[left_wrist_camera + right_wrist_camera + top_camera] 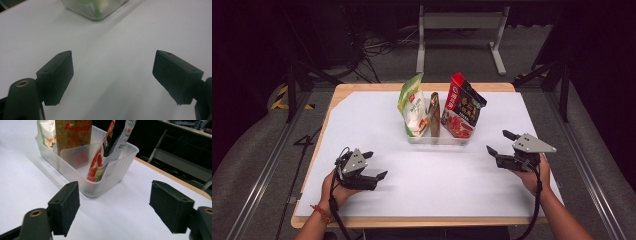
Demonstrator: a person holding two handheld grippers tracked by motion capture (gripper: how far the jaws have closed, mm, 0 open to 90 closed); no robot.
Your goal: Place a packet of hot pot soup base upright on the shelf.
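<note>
A clear plastic bin [438, 138] stands at the middle back of the white table [377, 120]. Three snack bags stand upright in it: a green-and-white bag [412, 105] on the left, a thin brown bag [434, 115] in the middle, and a red-and-black bag [463, 106] on the right. My left gripper [375, 165] is open near the front left, well short of the bin, with nothing between its jaws. My right gripper [501, 142] is open at the right, a little to the right of the bin [100, 180]. The red-and-black bag [105, 152] leans just ahead of it.
A white sheet covers most of the wooden tabletop, whose edge [422, 221] shows along the front. A metal frame stand [459, 30] and cables lie on the floor behind the table. A metal rail [267, 165] runs along the left side.
</note>
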